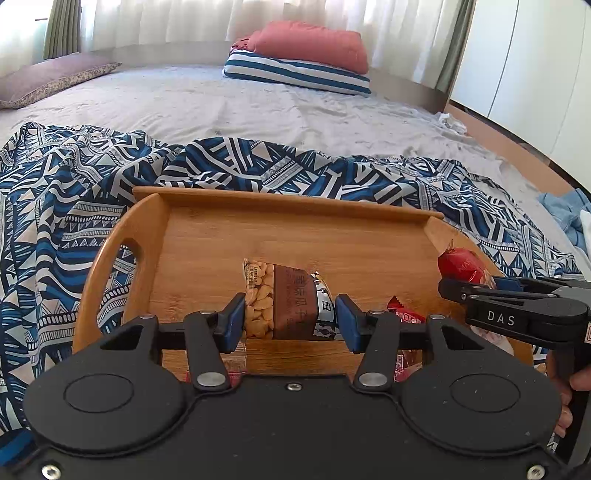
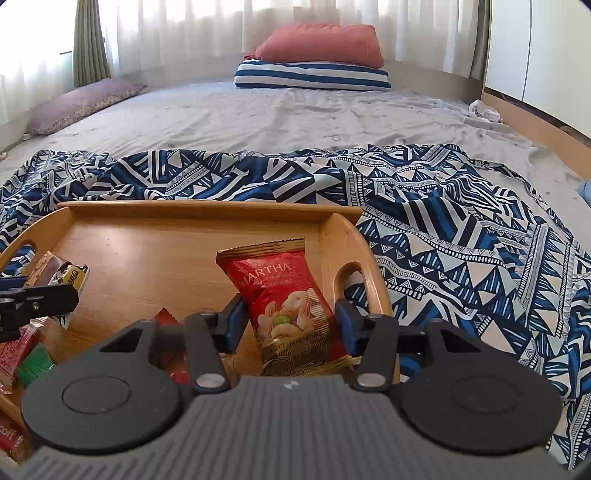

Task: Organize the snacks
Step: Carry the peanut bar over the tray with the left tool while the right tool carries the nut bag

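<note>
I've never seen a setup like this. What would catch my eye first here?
Two hand-held grippers over a wooden tray on a bed. The left gripper clamps a peanut packet; the right gripper holds a red nut bag. A bold blue patterned cloth lies under the tray.

light: bright daylight through curtains (image 1: pixel 166 22) | glare: window blown out | edges: fisheye bend, dark corners | focus: sharp

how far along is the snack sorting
Partly done, as far as the frames show. Done: several small packets already lie in the tray. In hand: the left gripper is shut on a peanut pack, the right gripper on a red nut bag, both over the tray. Left: setting these two down.
</note>
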Available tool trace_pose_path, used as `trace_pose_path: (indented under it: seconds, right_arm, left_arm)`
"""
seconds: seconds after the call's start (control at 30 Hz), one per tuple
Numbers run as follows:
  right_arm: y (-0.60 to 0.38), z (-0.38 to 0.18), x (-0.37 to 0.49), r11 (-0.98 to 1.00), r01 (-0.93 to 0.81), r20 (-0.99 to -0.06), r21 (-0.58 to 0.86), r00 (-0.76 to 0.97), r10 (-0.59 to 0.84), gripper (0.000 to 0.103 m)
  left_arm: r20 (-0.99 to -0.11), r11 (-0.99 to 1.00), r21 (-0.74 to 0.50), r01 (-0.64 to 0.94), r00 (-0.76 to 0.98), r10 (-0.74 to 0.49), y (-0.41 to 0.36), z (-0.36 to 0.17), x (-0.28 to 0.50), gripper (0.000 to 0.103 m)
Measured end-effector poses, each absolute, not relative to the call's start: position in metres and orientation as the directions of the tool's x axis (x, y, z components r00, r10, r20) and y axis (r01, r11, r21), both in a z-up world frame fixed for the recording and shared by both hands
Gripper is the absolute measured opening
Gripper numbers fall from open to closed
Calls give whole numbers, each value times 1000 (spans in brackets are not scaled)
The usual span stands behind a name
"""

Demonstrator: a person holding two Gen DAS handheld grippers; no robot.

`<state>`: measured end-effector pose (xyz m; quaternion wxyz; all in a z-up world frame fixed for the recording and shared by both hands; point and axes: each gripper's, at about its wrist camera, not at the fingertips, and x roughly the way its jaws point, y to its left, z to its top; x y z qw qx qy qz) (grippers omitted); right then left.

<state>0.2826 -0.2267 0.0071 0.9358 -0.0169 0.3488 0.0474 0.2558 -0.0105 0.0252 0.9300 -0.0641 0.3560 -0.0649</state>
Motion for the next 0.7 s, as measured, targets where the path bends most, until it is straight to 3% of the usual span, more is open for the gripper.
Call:
trace_pose_path:
  seconds: [0.7]
  right_arm:
    - [-220,1,283,992,-124,-651,-17,755,83,57]
  left_arm:
    - [-666,990,-113,79,733,-135,-20,11,254,49]
